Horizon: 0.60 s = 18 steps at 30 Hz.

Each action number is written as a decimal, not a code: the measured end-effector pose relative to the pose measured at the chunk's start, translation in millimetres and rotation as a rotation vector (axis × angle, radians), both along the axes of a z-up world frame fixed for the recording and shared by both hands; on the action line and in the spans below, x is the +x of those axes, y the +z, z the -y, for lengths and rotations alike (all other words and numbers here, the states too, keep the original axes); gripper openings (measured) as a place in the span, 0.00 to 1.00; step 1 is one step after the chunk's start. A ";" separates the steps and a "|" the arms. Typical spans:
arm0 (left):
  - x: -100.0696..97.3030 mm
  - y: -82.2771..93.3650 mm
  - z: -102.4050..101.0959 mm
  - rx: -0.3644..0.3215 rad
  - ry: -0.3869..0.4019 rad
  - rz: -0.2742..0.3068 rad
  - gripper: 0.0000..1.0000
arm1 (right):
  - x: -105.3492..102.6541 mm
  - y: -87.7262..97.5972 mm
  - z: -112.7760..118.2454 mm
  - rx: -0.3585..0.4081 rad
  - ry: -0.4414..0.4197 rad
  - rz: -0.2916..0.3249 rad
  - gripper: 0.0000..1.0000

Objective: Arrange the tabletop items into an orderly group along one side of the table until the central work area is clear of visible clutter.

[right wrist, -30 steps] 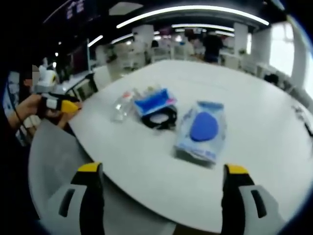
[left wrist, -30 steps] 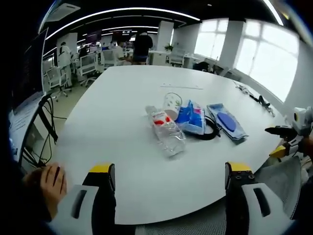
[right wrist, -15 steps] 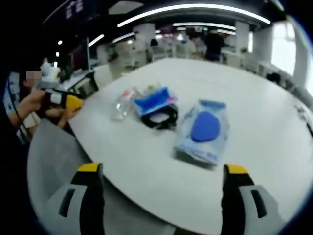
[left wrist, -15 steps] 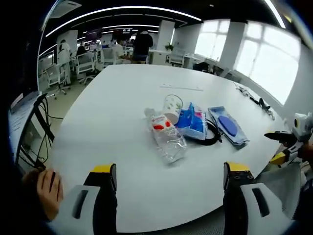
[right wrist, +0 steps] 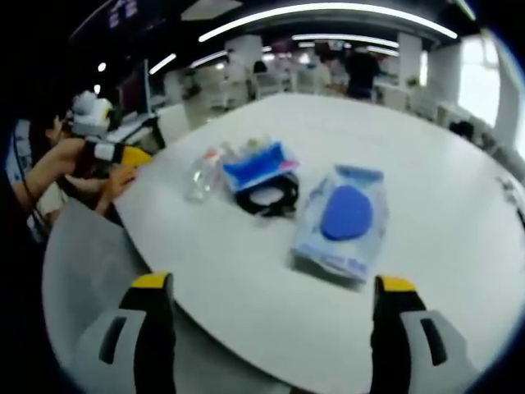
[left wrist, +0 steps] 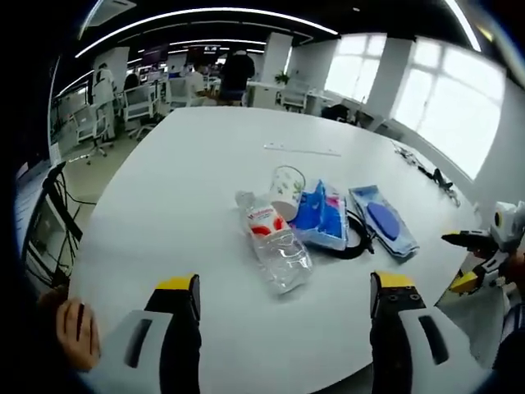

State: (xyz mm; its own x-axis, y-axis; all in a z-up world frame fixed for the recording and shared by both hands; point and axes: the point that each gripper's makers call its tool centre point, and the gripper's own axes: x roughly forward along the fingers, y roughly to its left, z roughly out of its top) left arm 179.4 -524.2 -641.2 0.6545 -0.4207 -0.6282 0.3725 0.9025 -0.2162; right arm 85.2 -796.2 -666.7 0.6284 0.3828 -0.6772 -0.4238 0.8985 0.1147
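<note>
A big white table (left wrist: 180, 164) carries a tight cluster near its near edge: a clear bottle (left wrist: 273, 242) lying flat, a cup (left wrist: 285, 185), a blue packet (left wrist: 321, 215), a black cable coil (right wrist: 267, 197) and a bagged blue item (right wrist: 343, 217).

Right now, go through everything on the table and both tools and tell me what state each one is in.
Plastic bottle: lying on its side, empty-looking.
Paper cup: tipped over against the blue wipes pack.
Blue wipes pack: lying flat, closed.
Black cable: coiled, beside the wipes pack.
Packaged blue item: flat in its clear bag, sealed.
Left tool: open, holding nothing.
Right tool: open, holding nothing.
</note>
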 end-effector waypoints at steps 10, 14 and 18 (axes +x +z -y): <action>12.8 -14.6 3.5 -0.046 0.047 -0.067 0.80 | 3.3 -8.3 -7.3 -0.001 0.016 -0.025 0.98; 17.5 -18.9 6.9 -0.048 0.036 -0.073 0.79 | 5.2 -9.1 -8.9 0.001 0.020 -0.029 0.98; 23.2 -22.5 8.7 -0.044 0.039 -0.082 0.79 | 6.4 -11.0 -8.2 -0.003 0.020 -0.035 0.98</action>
